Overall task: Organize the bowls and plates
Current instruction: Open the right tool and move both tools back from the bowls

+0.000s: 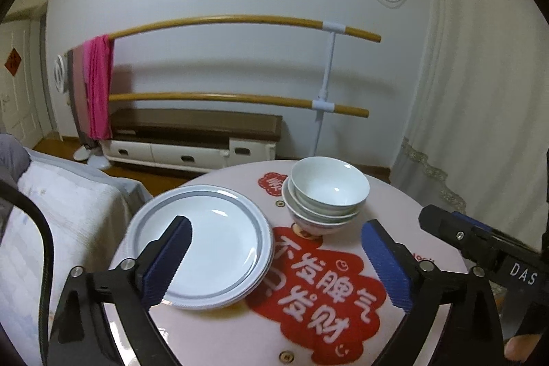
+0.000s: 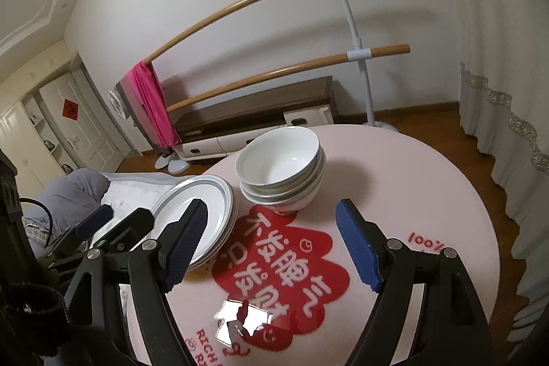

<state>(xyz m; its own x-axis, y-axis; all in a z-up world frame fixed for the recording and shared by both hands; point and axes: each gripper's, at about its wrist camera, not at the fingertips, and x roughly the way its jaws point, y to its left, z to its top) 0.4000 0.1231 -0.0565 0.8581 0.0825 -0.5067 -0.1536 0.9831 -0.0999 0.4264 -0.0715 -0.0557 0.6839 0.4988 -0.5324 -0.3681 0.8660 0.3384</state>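
Soft, even indoor light, mild glare on the plates [image 1: 219, 249], heavy fisheye bending, dark vignetted corners.

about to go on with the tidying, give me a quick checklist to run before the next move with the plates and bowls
1. Left gripper open and empty: ok, jaws spread wide, nothing between them.
2. Right gripper open and empty: ok, same.
3. White grey-rimmed plates stacked flat: ok, though they lie close to the edge of the round pink table.
4. White ceramic bowls nested upright: ok, beside the plates and apart from them.
5. Exact number of plates and bowls: cannot tell, the rims overlap.
6. Loose dishes left elsewhere on the table: none in view; the near edge is hidden.
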